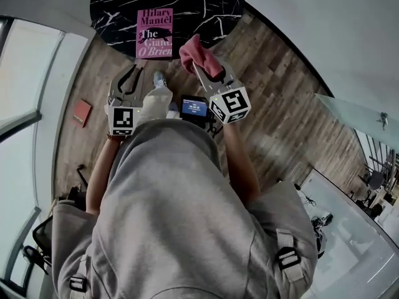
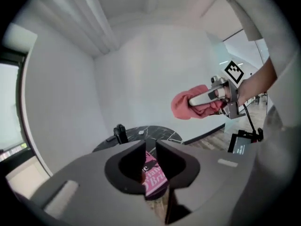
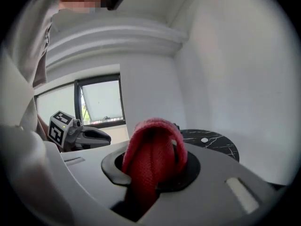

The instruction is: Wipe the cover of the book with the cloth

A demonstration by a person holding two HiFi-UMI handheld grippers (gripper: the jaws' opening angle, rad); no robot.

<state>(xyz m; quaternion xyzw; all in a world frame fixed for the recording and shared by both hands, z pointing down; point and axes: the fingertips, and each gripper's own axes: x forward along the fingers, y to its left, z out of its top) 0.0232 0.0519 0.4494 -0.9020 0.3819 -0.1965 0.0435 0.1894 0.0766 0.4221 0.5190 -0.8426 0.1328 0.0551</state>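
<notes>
The right gripper [image 3: 155, 149] had its jaws clamped on the cloth [image 3: 150, 159], a red folded bundle that bulged out past the jaw tips and filled the gap. The left gripper [image 2: 150, 147] held nothing: its jaws stood a narrow slit apart, and through the slit only the book [image 2: 153, 175] showed, well beyond them.

In the head view both grippers hung in the air in front of the person, short of the table [image 1: 206, 5]. From the cloth [image 1: 196, 53], the book [image 1: 154, 33] lay at about 10 o'clock, flat and pink-covered on the near edge of the round black marbled top. The left gripper [image 1: 133, 73] sat at about 8 o'clock from the cloth, apart from both book and table.

By my reading, the cloth was in hand and wiping had not yet begun, since it touched nothing. The next move would call for bringing the cloth down flat onto the cover and stroking across it. The free left gripper could steady the book at an edge, as a light paperback may slide on the polished top.

No container appeared in any view. A small black object [image 2: 120, 133] stood on the far part of the table, a small screen unit [image 1: 194, 106] showed just below the grippers, and a flat red thing [image 1: 81, 112] lay on the wooden floor [image 1: 287, 123] at 9 o'clock.
</notes>
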